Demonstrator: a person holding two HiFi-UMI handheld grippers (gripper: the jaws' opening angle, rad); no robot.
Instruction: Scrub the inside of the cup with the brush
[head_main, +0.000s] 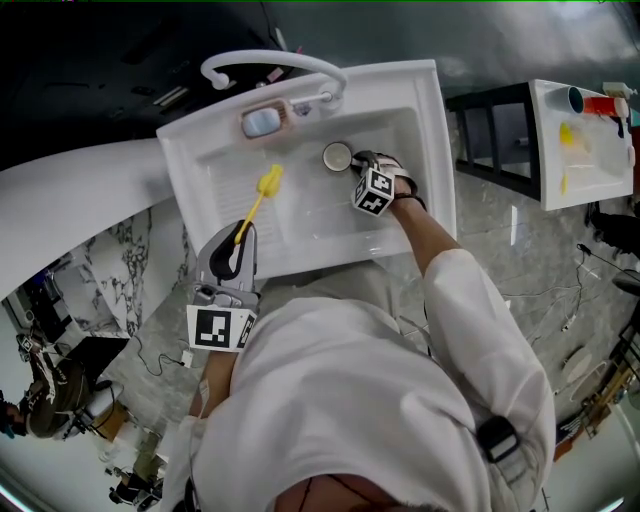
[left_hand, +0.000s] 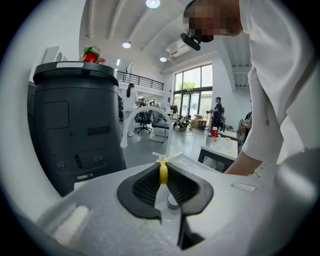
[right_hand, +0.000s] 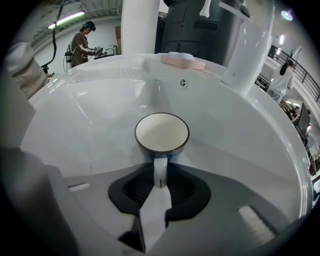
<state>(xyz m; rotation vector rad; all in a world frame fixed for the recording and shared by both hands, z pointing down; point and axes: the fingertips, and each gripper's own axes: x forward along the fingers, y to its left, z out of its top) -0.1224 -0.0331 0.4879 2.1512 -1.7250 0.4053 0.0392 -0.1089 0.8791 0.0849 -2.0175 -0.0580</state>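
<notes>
2 grips made: left gripper (left_hand: 163, 172) jaws clamp the yellow brush (head_main: 268, 183), right gripper (right_hand: 160, 175) jaws pinch the cup (right_hand: 161, 132) handle; next, I think, bristles enter the cup.

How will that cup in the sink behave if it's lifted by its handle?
The cup looks glazed ceramic, so probably rigid, fairly heavy and chippable against the sink. Held only by its thin handle, it may swing or slip in the right gripper.
</notes>
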